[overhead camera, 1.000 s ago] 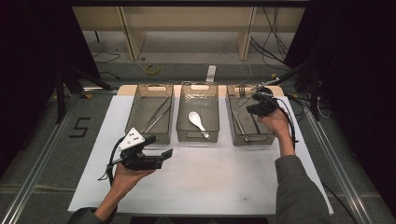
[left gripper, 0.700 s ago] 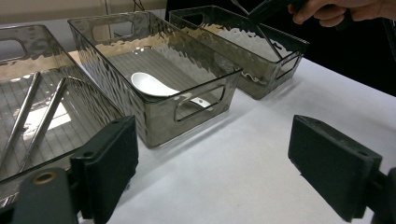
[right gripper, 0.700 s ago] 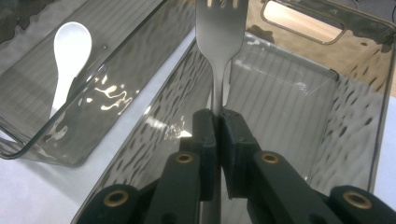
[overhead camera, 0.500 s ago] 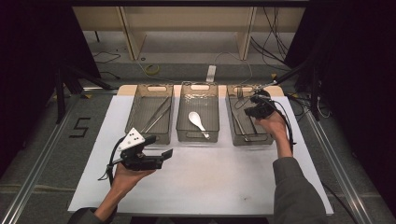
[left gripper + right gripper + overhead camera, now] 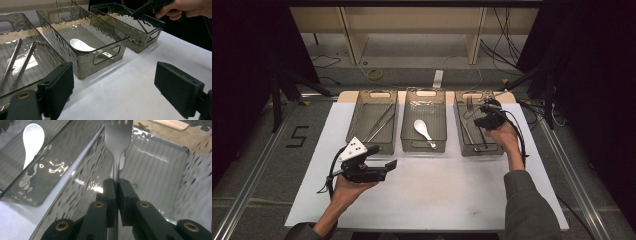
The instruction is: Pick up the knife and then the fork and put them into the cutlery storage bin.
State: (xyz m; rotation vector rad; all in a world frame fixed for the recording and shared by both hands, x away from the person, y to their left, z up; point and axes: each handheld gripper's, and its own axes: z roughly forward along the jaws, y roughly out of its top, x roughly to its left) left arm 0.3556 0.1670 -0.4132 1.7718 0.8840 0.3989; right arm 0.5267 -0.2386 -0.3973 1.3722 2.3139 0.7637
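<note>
My right gripper [image 5: 486,119] [image 5: 116,187] is shut on the handle of a metal fork [image 5: 117,135] [image 5: 470,103], which it holds over the right clear bin [image 5: 460,131] with the tines pointing away from me. In the left gripper view the same hand and gripper [image 5: 147,7] hang over that bin [image 5: 147,32]. My left gripper [image 5: 384,156] [image 5: 115,87] is open with nothing between its pads, low over the white table in front of the left bin [image 5: 356,116].
A white spoon [image 5: 422,129] [image 5: 80,45] [image 5: 32,137] lies in the middle bin [image 5: 425,92]. Two long metal sticks [image 5: 379,122] [image 5: 15,62] lie in the left bin. The three bins stand in a row at the far side of the white table [image 5: 437,195].
My right gripper, still shut on the fork, has shifted slightly toward the person over the right bin. The left gripper has stayed in place.
</note>
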